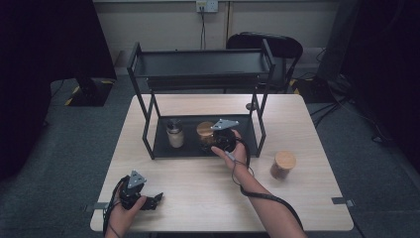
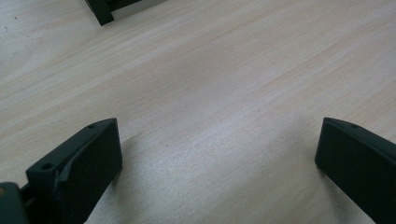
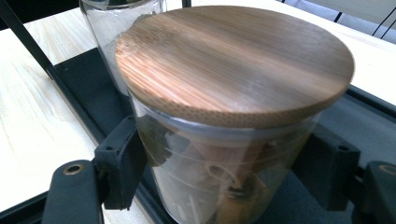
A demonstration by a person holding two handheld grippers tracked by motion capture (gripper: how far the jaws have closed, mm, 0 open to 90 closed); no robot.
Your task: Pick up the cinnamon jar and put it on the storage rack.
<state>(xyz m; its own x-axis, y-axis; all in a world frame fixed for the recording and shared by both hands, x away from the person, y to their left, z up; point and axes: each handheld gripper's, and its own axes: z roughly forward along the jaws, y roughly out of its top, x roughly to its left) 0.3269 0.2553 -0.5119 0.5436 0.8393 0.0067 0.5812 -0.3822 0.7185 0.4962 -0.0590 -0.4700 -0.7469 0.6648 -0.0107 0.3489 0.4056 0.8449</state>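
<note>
Right gripper point(image 3: 224, 172) pinching the clear glass jar with round bamboo lid point(image 3: 233, 93) at frame center, on the black rack's bottom shelf point(image 3: 84, 84). Left gripper point(image 2: 217, 154) spread wide over the pale wooden surface point(image 2: 224, 70).

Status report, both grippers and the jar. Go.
Right gripper shut on jar over rack's lower tray. Left gripper open, nothing between its jaws, low over table. Second jar close beside the held one.

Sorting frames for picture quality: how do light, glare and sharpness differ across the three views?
High view: dim, dark corners, soft detail, table evenly lit. Left gripper view: sharp wood grain, soft shadow between the jaws. Right gripper view: the jar is close and sharp, with sheen on its bamboo lid; background blurred.
</note>
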